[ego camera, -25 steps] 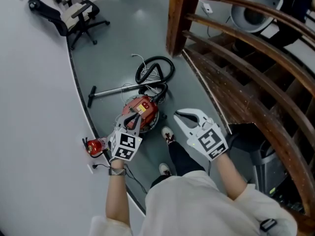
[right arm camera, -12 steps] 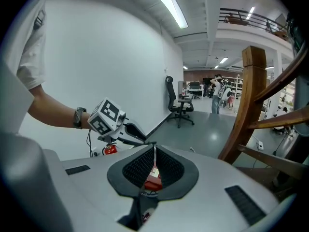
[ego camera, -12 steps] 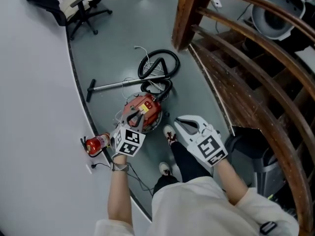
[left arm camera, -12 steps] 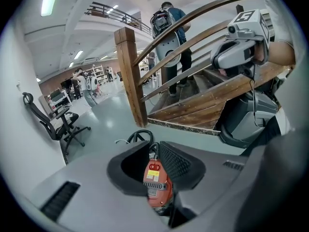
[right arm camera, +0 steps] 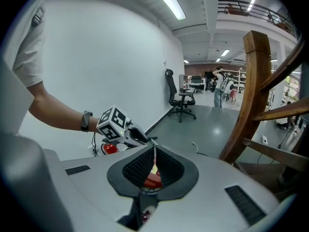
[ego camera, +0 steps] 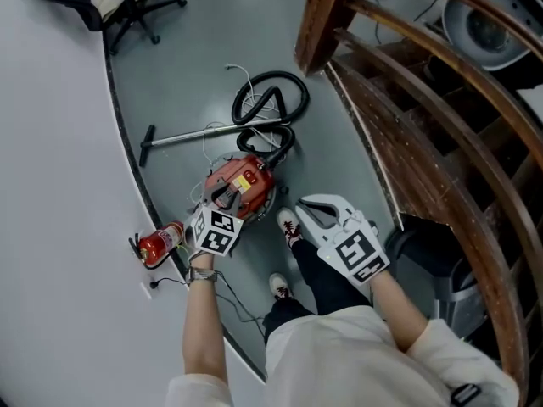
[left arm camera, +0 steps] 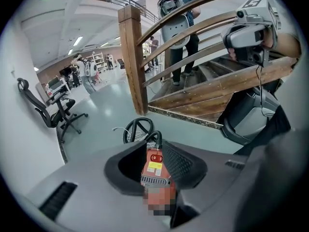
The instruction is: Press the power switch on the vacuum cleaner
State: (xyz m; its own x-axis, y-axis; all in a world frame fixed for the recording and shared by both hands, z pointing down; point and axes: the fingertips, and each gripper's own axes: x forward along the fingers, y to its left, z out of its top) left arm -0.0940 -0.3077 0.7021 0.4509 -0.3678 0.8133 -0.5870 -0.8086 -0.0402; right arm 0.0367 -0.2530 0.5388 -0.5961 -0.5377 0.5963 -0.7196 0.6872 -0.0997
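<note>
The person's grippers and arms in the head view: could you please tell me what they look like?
The right claw is a chunky white shell with pointed jaws; the left claw has darker jaws. Each carries a white cube printed with black square markers. The person wears a white short-sleeved top and a dark wristband on the left wrist.

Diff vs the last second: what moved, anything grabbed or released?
The left gripper came down closer to the red vacuum cleaner, and its jaws have just been opening. The vacuum cleaner shows through the gap, but nothing is gripped. The right gripper stays alongside, holding nothing. The vacuum cleaner, hose and fire extinguisher lie where they were.
</note>
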